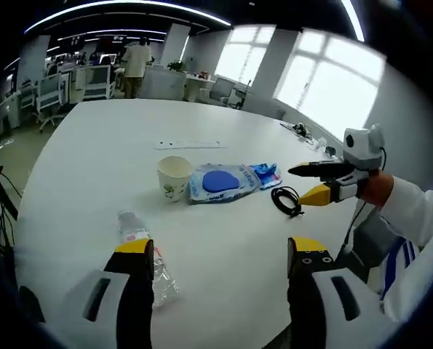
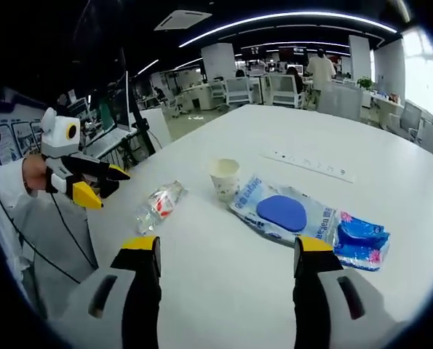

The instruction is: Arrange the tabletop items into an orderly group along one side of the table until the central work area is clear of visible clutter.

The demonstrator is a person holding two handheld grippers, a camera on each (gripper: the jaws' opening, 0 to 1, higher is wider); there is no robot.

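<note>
Left gripper view: my left gripper point(image 1: 220, 251) hangs open over the table point(image 1: 92, 167), holding nothing; a bottle point(image 1: 145, 251) lies touching its left jaw; ahead sit a cup point(image 1: 174, 177), a pouch point(image 1: 222, 182), a blue packet point(image 1: 267, 174) and a cable point(image 1: 286, 200); right gripper view: my right gripper point(image 2: 225, 254) gapes empty, cup ahead, bottle ahead-left.

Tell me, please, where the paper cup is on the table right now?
The paper cup stands upright mid-table in the left gripper view, touching the left end of the plastic package, with the lying water bottle nearer the camera.
</note>
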